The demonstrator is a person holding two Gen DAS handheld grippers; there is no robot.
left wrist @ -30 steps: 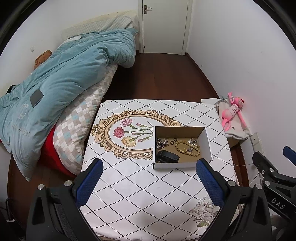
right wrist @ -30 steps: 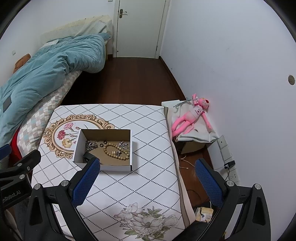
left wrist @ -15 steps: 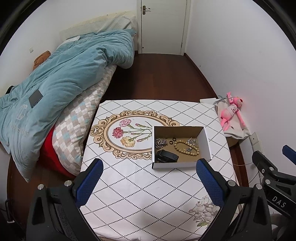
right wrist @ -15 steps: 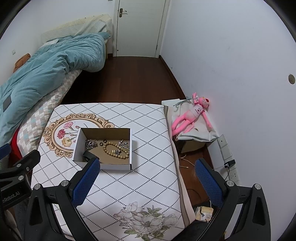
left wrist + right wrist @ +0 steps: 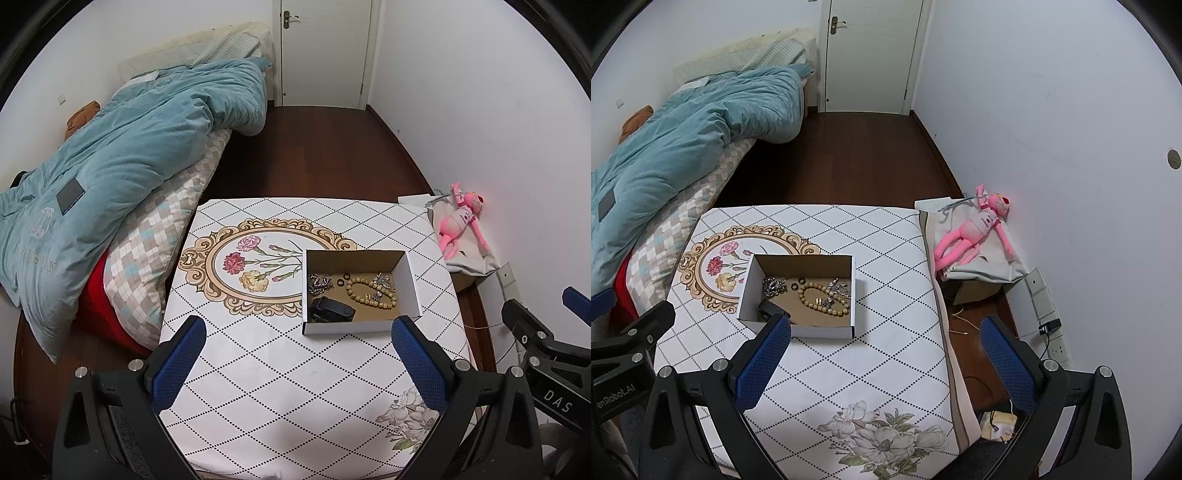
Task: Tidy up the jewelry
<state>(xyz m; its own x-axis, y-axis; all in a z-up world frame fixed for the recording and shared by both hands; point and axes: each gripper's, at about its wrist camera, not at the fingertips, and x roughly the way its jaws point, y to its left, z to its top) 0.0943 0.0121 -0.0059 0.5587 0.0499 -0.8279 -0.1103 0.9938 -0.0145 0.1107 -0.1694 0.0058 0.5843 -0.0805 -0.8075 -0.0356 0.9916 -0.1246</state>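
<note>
1. Jewelry is lying inside a white cardboard box (image 5: pixel 360 291) that is sitting right of centre in the left wrist view, on a table (image 5: pixel 280 387) covered with a diamond-patterned cloth.
2. Inside the box, a beaded bracelet (image 5: pixel 371 291) is resting in the middle, a silver chain (image 5: pixel 319 282) is bunching at the upper left, two small dark rings (image 5: pixel 343 280) are lying between them, and a black case (image 5: pixel 332 309) is occupying the lower left corner.
3. The left gripper (image 5: pixel 297 363) is hovering at the bottom of its frame, fingers spreading wide and gripping nothing, short of the box.
4. The right gripper (image 5: pixel 886 363) is hanging at the bottom of its own frame, fingers likewise standing wide apart and empty; its left finger is overlapping the box's near corner in the picture.
5. A pink plush toy (image 5: pixel 975 232) is lying at the right, beside the wall, and a blue duvet (image 5: pixel 110 162) is covering the bed at the upper left.
</note>
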